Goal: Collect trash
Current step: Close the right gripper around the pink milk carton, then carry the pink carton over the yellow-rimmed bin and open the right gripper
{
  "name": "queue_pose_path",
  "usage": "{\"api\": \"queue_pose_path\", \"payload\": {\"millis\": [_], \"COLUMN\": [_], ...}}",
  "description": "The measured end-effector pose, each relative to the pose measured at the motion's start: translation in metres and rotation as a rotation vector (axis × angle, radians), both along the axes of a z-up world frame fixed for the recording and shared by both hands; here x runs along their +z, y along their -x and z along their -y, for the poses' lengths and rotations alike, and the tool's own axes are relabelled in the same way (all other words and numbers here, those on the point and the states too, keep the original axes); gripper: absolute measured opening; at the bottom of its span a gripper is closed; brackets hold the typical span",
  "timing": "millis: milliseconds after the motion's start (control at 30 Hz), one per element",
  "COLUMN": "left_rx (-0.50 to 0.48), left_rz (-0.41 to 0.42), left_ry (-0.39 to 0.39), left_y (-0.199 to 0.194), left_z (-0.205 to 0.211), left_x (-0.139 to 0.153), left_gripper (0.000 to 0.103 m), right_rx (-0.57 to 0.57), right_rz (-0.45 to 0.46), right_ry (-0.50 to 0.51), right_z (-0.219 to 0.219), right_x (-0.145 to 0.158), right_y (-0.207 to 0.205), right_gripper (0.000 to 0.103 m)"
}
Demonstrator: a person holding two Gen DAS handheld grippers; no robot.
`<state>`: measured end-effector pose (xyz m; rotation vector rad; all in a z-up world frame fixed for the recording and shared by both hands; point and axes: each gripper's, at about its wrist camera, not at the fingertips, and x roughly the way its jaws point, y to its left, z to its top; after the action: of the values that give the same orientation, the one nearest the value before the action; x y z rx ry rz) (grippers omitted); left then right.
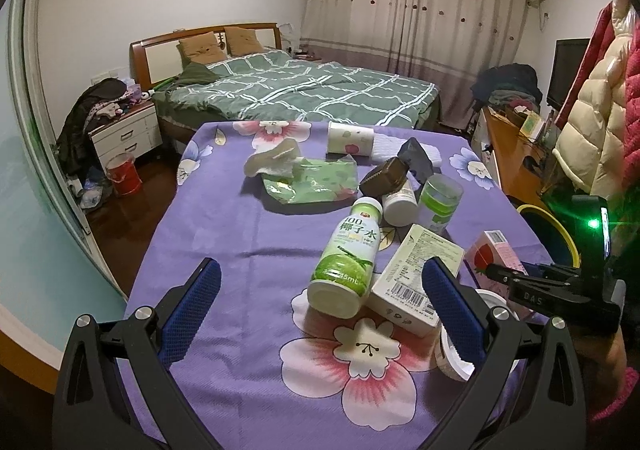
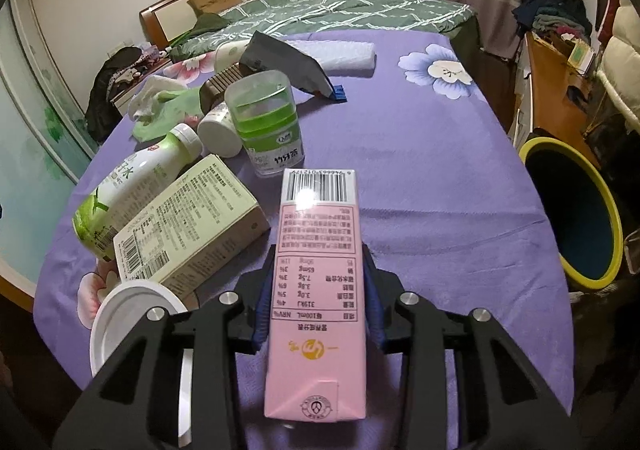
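The right tool (image 2: 318, 310) is clamped on a pink carton (image 2: 316, 290): its blue pads (image 2: 262, 310) press the two long sides, and the carton lies along the fingers with the barcode end pointing away from the camera. From the left wrist view this same tool comes in from the right edge, with the pink carton at its tip.

The left tool (image 1: 320, 314) stands apart with nothing between its blue fingers (image 1: 196, 314); it hangs above the near part of the bench (image 2: 440, 190), which is covered by a purple cloth with big flowers.

Just left of the pink carton lies a pale green box (image 2: 192, 226) on its side, leaning on a coconut water bottle (image 2: 132, 186) that also lies down. A white round lid (image 2: 128, 314) is at the near left edge, partly under the box. Behind them stands a clear jar with green bands (image 2: 270, 122), with a small white bottle (image 2: 218, 130) lying beside it. Farther away are a brown striped box (image 2: 222, 84), a grey pouch (image 2: 280, 62), a green plastic bag (image 2: 168, 114) and a white rolled cloth (image 2: 344, 54).

At the right side of the bench, below its edge, stands a dark bin with a yellow rim (image 2: 576, 206), its mouth tilted toward the bench. A bed (image 2: 320, 14) with a green checked cover stands behind the bench.
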<state>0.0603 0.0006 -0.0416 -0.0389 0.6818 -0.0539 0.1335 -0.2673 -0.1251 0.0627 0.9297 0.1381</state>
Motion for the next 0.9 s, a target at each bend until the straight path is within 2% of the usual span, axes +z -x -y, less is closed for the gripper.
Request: {"api": "queue_pose_path", "payload": {"millis": [167,333,667,900], "left_rx": [-0.016,-0.042,-0.091,-0.115], "left_rz": [-0.005,-0.006,-0.025,-0.035], "left_ry": [0.001,-0.001,-0.002,-0.018], "left_y": [-0.008,-0.015,-0.033,-0.039], "left_z": [0.005,0.015,0.042,0.062], "left_x": [-0.002,-0.003,-0.007,-0.009], "left_gripper": [0.099,0.099,0.099,0.099], "right_rx": [-0.017,-0.081,-0.352,-0.514], "right_rz": [0.033,0.053,0.121,0.077], "right_ry": [-0.013,-0.011,0.052,0.086], "right_z": [0.010,0.037,0.152,0.236], "right_x": [0.009,0.016,0.032,0.012], "right_y": [0.000,-0.005,-0.028,-0.061], "right_gripper": [0.036,0.036,0.036,0.036]}}
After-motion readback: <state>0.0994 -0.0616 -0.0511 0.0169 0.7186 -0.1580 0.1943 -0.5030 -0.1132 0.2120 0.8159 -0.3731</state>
